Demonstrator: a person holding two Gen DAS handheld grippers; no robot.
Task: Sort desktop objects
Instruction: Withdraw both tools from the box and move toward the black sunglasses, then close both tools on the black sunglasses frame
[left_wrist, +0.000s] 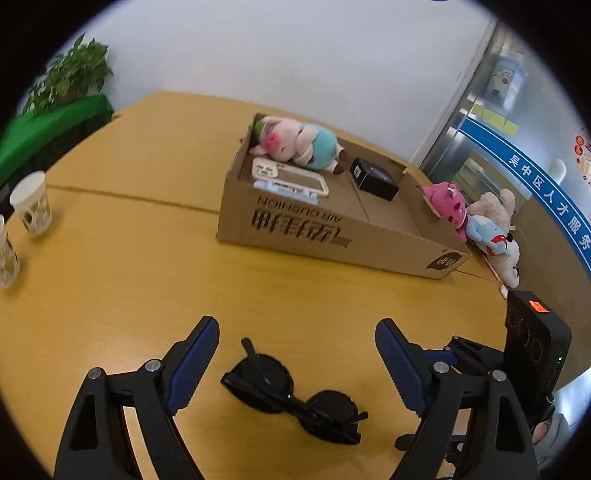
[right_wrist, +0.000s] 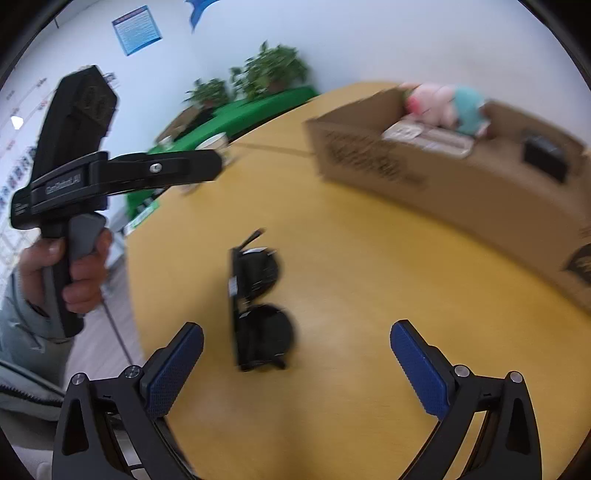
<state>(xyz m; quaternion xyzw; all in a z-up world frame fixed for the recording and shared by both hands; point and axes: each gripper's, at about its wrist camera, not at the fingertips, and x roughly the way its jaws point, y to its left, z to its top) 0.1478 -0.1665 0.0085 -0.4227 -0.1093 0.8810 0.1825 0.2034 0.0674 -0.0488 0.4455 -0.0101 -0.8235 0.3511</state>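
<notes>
Black folded sunglasses (left_wrist: 291, 391) lie on the yellow table (left_wrist: 129, 280). My left gripper (left_wrist: 295, 332) hangs over them, open, its blue pads either side of the glasses and clear of them. In the right wrist view the sunglasses (right_wrist: 258, 295) lie just ahead and left of my right gripper (right_wrist: 295, 332), which is open with nothing in it. A hand (right_wrist: 77, 273) holds the left gripper (right_wrist: 216, 162) at the upper left of that view. The cardboard box (left_wrist: 332, 229) holds a pink pig plush (left_wrist: 295, 142), a clear phone case (left_wrist: 290, 177) and a small black box (left_wrist: 373, 177).
Paper cups (left_wrist: 33, 203) stand at the table's left edge. Several plush toys (left_wrist: 480, 221) lie past the box's right end. The right gripper's black housing (left_wrist: 535, 347) is close on the right. Potted plants (left_wrist: 70, 77) sit on a green-covered stand beyond the table.
</notes>
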